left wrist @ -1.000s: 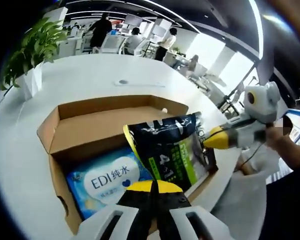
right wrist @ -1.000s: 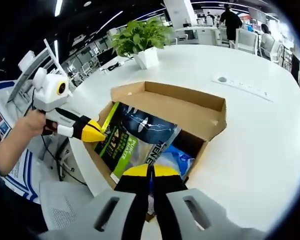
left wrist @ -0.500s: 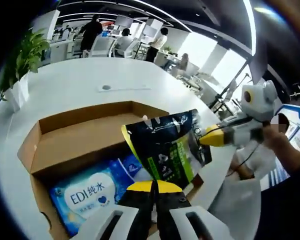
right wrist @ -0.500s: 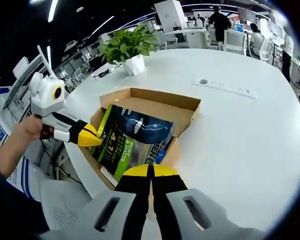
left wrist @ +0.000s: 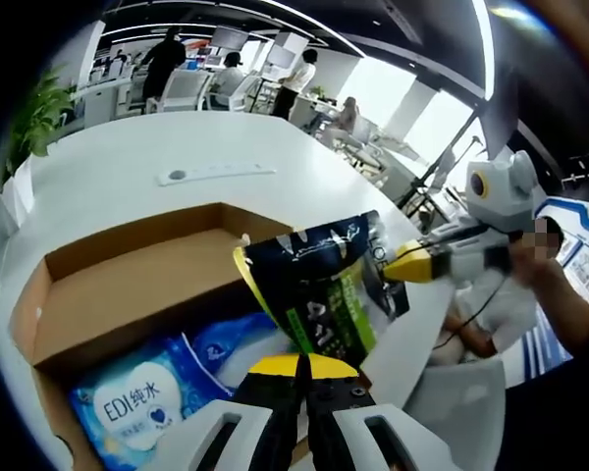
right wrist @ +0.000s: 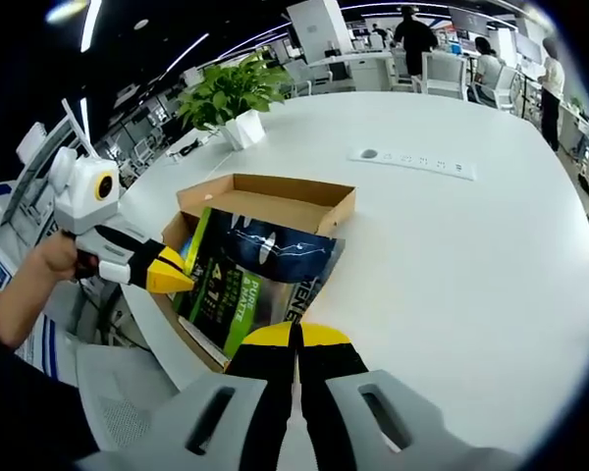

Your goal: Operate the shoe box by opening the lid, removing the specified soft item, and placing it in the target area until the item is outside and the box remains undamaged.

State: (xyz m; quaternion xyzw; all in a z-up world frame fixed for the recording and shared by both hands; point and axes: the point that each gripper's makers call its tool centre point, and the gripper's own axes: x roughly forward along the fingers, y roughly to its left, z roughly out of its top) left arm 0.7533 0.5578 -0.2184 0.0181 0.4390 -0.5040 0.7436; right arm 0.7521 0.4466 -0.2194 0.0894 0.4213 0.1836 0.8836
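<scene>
- Two grippers share the load: left gripper (right wrist: 173, 278), at nine o'clock in the right gripper view, pinches the dark pouch's (right wrist: 258, 278) edge.
- Open shoe box (left wrist: 128, 270) lies below the pouch on the table (right wrist: 452, 265).
- Right gripper (right wrist: 296, 339) clenches the pouch's lower edge, holding it taut above the box.
</scene>
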